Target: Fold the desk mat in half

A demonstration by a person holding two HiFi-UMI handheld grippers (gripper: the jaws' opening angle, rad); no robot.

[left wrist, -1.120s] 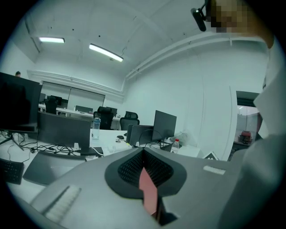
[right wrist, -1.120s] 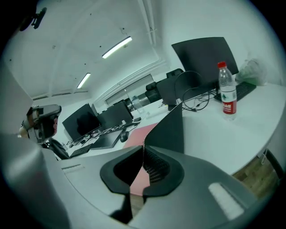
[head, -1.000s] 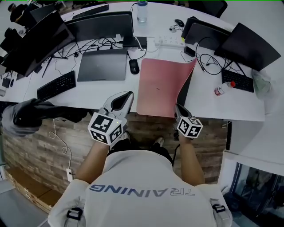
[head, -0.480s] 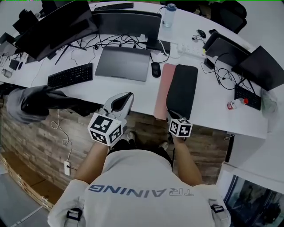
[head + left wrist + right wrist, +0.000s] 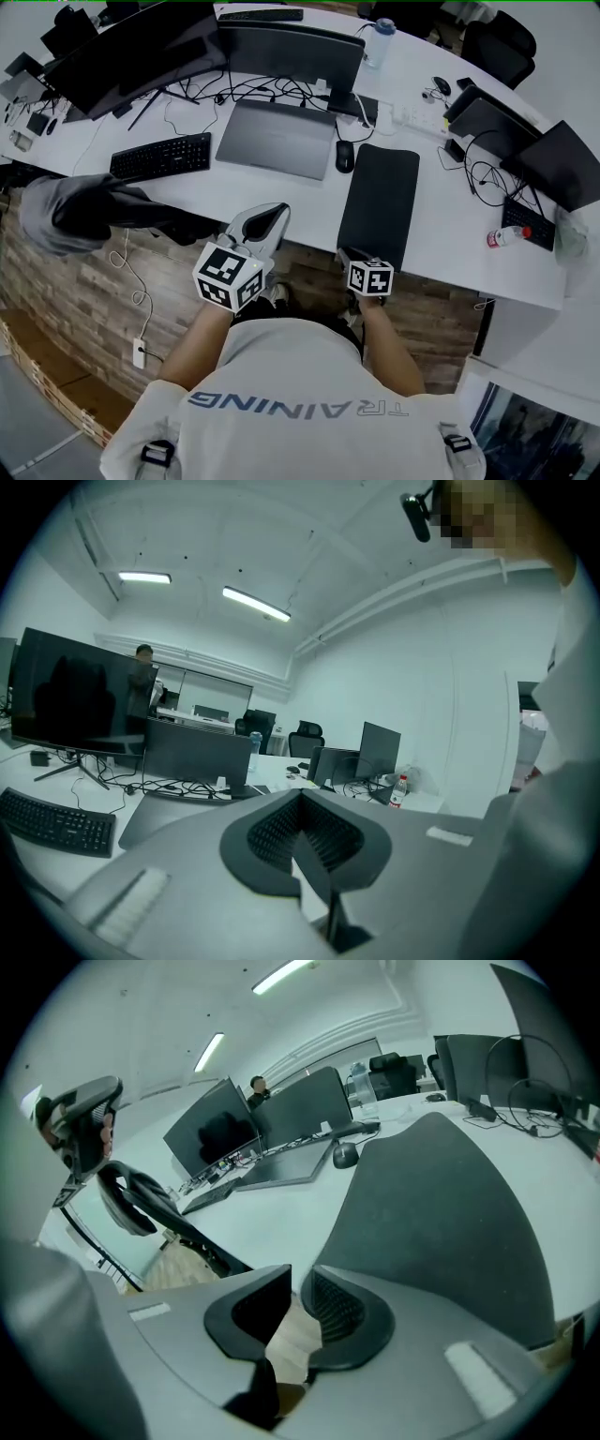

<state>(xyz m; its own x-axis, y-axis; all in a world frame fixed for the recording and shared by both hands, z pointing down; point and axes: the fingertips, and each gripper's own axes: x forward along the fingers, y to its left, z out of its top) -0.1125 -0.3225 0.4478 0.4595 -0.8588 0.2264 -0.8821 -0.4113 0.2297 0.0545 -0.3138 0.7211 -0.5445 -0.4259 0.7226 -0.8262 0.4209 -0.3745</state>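
Note:
The desk mat (image 5: pixel 380 202) lies folded on the white desk (image 5: pixel 281 202), black side up, its near end at the desk's front edge. In the right gripper view the desk mat (image 5: pixel 441 1213) spreads out just right of the jaws. My right gripper (image 5: pixel 349 255) sits at the mat's near edge; its jaws are opening, and through the gap of the right gripper (image 5: pixel 298 1274) only wood floor shows, with nothing between the pads. My left gripper (image 5: pixel 272 211) hovers at the desk's front edge, left of the mat. The left gripper (image 5: pixel 302 794) is shut and empty.
A closed laptop (image 5: pixel 277 139) and a mouse (image 5: pixel 344 157) lie left of the mat, a keyboard (image 5: pixel 159 157) farther left. Monitors (image 5: pixel 291 52), cables and a power strip (image 5: pixel 412 117) line the back. A small bottle (image 5: pixel 506 236) lies at the right. A dark jacket (image 5: pixel 75 214) hangs off the desk's left.
A second ago the mat's pink underside stood raised in the right gripper. It has since come over onto itself, black side up, and the right jaws have parted off it.

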